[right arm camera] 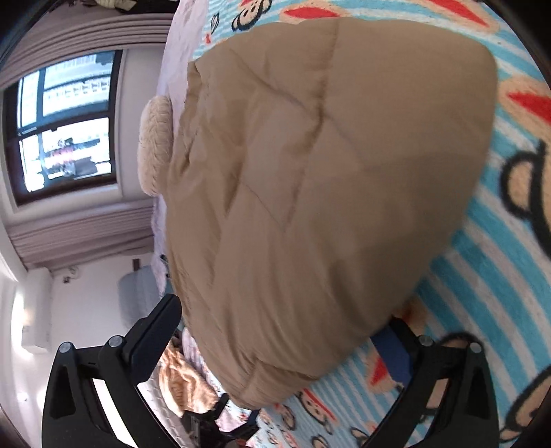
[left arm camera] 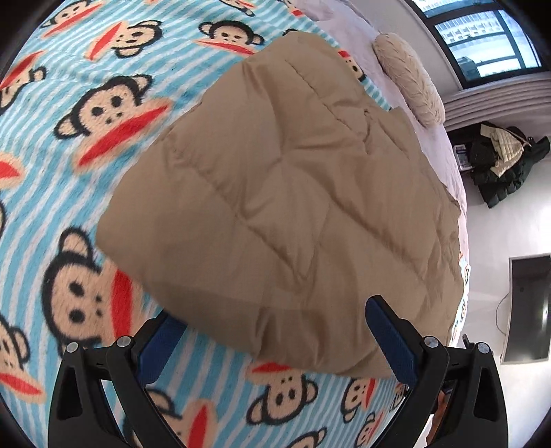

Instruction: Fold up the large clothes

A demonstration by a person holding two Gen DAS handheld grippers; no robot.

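- Fingers of the left gripper (left arm camera: 275,339) stood wide apart at the bottom of the left wrist view, blue pads facing inward; the near edge of the folded garment lay between them, but neither pad pressed on it.
- Jaws of the right gripper (right arm camera: 282,331) were likewise spread to their widest, one black finger on each side of the garment's near corner, with nothing clamped between them.
- Just beyond both tools lay the tan quilted jacket (left arm camera: 286,193), folded into a thick, puffy bundle with stitched seams crossing its top; it filled the middle of the right wrist view too (right arm camera: 327,179).
- The jacket rested on a fleece blanket (left arm camera: 86,172) with blue and white stripes and a print of cartoon monkey faces with red mouths, which covered the bed all round the bundle.
- Beside the bed's near edge in the right wrist view sat a crumpled peach-coloured cloth (right arm camera: 182,382).
- Past the jacket, at the far end of the bed, a cream textured pillow (left arm camera: 408,79) lay on a pale sheet (left arm camera: 347,24).
- Off the bed, a heap of dark clothes (left arm camera: 499,162) with a pale quilted piece on top sat on the white floor, and a flat dark screen (left arm camera: 528,306) stood nearer the edge of the frame.
- Farthest back were a dark-framed window (right arm camera: 65,124) and pleated grey curtains (right arm camera: 79,237).
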